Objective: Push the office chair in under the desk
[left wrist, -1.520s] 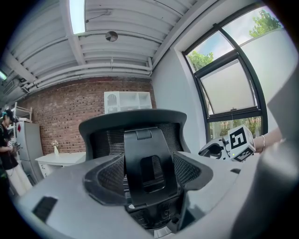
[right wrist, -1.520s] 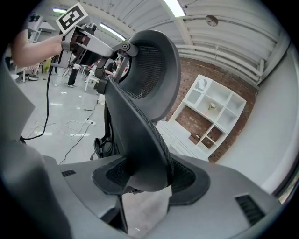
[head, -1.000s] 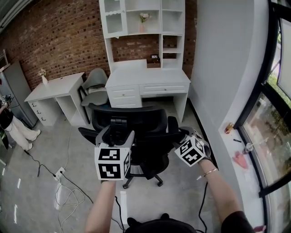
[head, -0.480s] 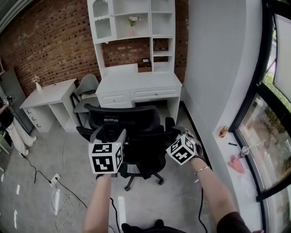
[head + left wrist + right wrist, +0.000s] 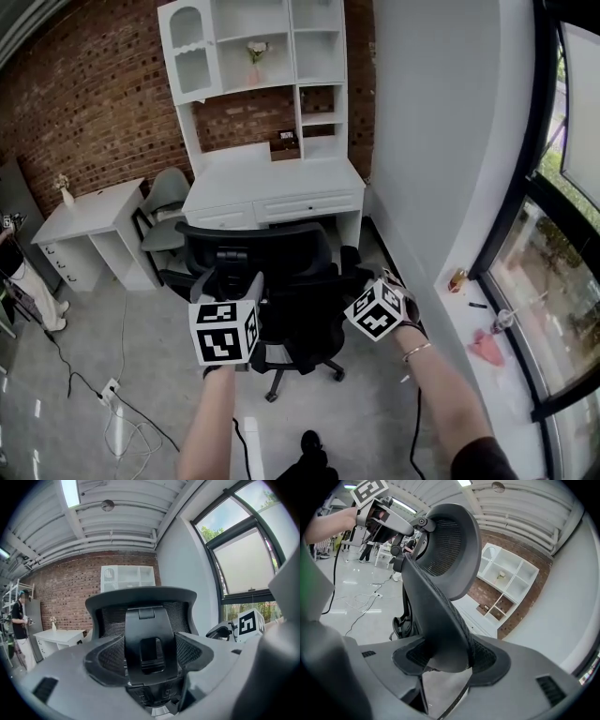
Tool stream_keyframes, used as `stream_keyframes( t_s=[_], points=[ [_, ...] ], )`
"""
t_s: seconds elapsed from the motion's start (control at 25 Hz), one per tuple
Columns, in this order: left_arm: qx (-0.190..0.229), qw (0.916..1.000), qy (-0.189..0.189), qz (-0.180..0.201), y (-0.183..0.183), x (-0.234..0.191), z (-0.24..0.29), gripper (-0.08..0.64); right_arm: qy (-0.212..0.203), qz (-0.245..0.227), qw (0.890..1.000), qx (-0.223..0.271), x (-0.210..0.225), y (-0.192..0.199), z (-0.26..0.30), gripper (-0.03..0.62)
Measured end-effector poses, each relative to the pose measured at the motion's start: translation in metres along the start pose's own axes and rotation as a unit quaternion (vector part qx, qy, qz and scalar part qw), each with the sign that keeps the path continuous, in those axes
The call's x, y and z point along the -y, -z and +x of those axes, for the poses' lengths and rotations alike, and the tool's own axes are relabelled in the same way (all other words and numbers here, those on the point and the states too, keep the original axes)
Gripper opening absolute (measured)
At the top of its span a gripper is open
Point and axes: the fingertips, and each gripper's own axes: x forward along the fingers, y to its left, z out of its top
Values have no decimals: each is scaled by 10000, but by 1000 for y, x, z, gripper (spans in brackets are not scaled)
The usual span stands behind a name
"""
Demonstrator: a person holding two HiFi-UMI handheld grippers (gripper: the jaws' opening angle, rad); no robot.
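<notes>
The black office chair [image 5: 281, 272] stands on the grey floor just in front of the white desk [image 5: 272, 178] with its shelf unit, its back toward me. My left gripper [image 5: 236, 270] is shut on the chair's central back spine [image 5: 149, 644], one pad on each side of it. Below the headrest [image 5: 450, 545], the right side edge of the backrest [image 5: 440, 616] sits between the pads of my right gripper [image 5: 354, 274], which is shut on it. In the right gripper view the left gripper's marker cube [image 5: 370, 490] shows beyond the chair.
A second white desk [image 5: 89, 211] and a grey chair [image 5: 164, 211] stand to the left. Cables and a power strip [image 5: 103, 389] lie on the floor at left. A grey wall [image 5: 422, 141] and a window sill [image 5: 487, 347] run along the right. A person [image 5: 19, 281] stands far left.
Both grippers and the chair have moved forward toward the white desk. The chair now stands closer to the desk's front. Both grips look unchanged.
</notes>
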Motion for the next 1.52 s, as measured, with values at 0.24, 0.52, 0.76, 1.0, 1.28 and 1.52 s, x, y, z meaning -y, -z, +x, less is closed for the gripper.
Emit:
stream_keyframes(
  t_s=[0.24,0.52,0.76,1.0,1.28,1.52],
  points=[
    [180,9997,138,61,-9,20,39,307,35,1,10000,-9,38,17,26,232],
    [313,9990,313,10,-25,41,87,307,56,-24,9999,-82,89,32,55,233],
    [342,9990,263,-94,-34,68,129,307,-37,-104,9999,71,133,52,78,233],
    [220,9996,-35,-177,-44,93,175,307,-253,-254,9991,207,180,70,106,233],
    [155,9988,-400,-231,-56,115,226,307,-376,-353,9980,361,230,86,138,233],
    [28,9981,-554,-266,-64,126,266,307,-394,-435,9979,265,263,96,166,233]
  ],
)
